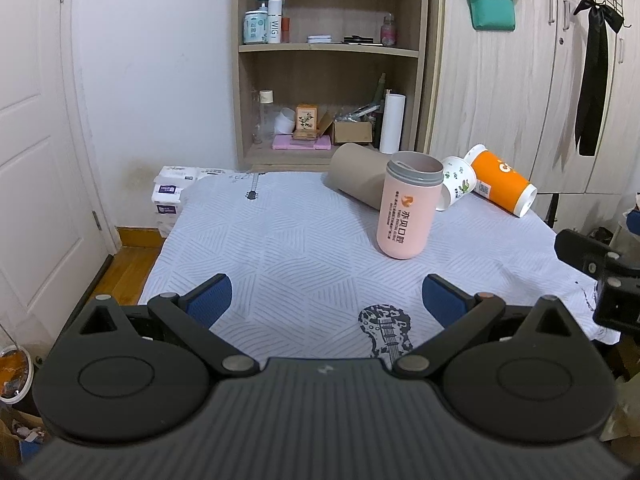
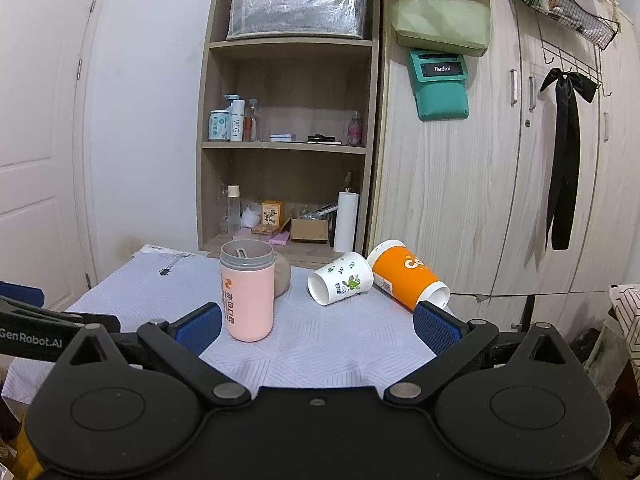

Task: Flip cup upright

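Note:
A pink cup [image 1: 406, 208] with a grey rim stands upright on the white patterned cloth [image 1: 280, 240]; it also shows in the right wrist view [image 2: 248, 296]. Behind it lie three cups on their sides: a beige one [image 1: 356, 178], a white one with green leaves [image 2: 340, 282] and an orange one [image 2: 404, 280]. My left gripper [image 1: 326, 300] is open and empty, short of the pink cup. My right gripper [image 2: 318, 328] is open and empty, with the pink cup just beyond its left finger.
A wooden shelf unit [image 2: 288, 152] with bottles and boxes stands behind the table. A wardrobe [image 2: 480, 200] with a black ribbon is at right, a white door [image 1: 36, 160] at left. The table's left edge drops to a wooden floor [image 1: 128, 272].

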The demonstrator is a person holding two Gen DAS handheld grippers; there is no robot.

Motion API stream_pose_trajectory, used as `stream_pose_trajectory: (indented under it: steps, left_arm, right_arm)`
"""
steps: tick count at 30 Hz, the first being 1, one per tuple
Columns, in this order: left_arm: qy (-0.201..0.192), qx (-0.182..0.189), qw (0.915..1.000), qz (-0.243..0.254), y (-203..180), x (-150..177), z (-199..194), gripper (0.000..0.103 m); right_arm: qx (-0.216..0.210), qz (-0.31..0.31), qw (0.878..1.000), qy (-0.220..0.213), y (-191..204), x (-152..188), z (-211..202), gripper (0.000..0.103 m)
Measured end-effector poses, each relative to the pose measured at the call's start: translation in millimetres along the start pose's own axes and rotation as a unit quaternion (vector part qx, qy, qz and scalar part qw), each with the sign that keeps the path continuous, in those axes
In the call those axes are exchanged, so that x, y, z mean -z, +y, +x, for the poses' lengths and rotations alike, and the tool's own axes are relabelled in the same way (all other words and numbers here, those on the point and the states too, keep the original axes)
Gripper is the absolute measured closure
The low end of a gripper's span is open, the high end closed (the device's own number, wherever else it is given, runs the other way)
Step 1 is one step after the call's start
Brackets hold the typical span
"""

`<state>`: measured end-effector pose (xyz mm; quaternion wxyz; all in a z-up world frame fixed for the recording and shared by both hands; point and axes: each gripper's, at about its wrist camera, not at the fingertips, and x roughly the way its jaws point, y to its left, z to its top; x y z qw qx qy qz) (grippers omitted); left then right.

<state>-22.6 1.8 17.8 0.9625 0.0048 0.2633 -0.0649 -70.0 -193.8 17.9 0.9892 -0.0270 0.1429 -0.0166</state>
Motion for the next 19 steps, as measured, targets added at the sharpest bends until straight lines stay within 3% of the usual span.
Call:
stream_pose_trajectory:
  steps: [19]
  left_arm:
    - [-0.007,-0.014,0.9999,0.001,-2.7,3.7,0.6,0.000]
  right_arm:
    - [0.010,0.021,1.000,0.009,-5.1,-1.6,0.6,0.000]
